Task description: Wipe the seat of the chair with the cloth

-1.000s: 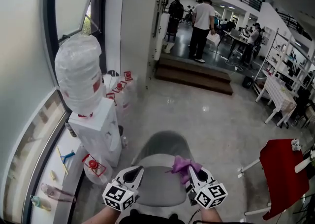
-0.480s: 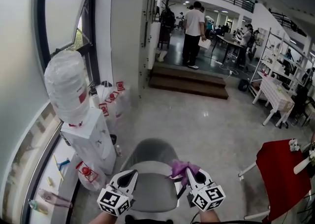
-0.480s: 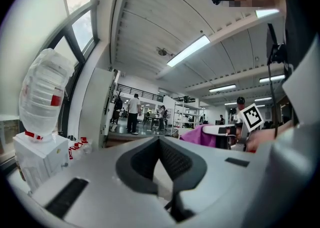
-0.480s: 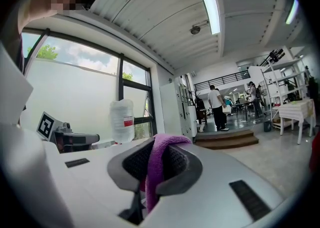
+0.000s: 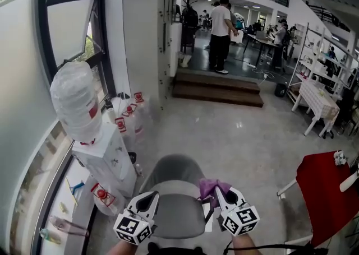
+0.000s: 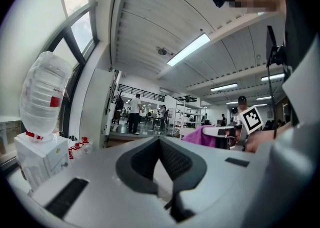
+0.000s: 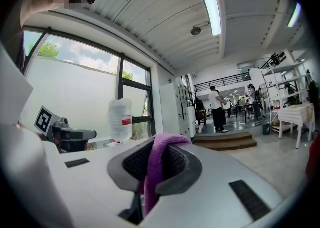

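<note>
Right gripper [image 5: 220, 195]: jaws clamped on the purple cloth [image 5: 211, 187]; a fold bulges out past the tips.
Left gripper [image 5: 149, 198]: jaws drawn together at the tips; nothing between them.
Chair seat [image 5: 178, 216]: grey, lying below and between the two grippers — the cloth hangs over its right part, seemingly apart from it.
Coming move: a judgement only — the seat lies downward from the cloth, so the right gripper, the nearer one, would lower and tip forward to press it on.
Views: only the head view shows the seat; both gripper views look out level across the hall; the right gripper view shows the cloth [image 7: 154, 168] running down between the pads.
</note>
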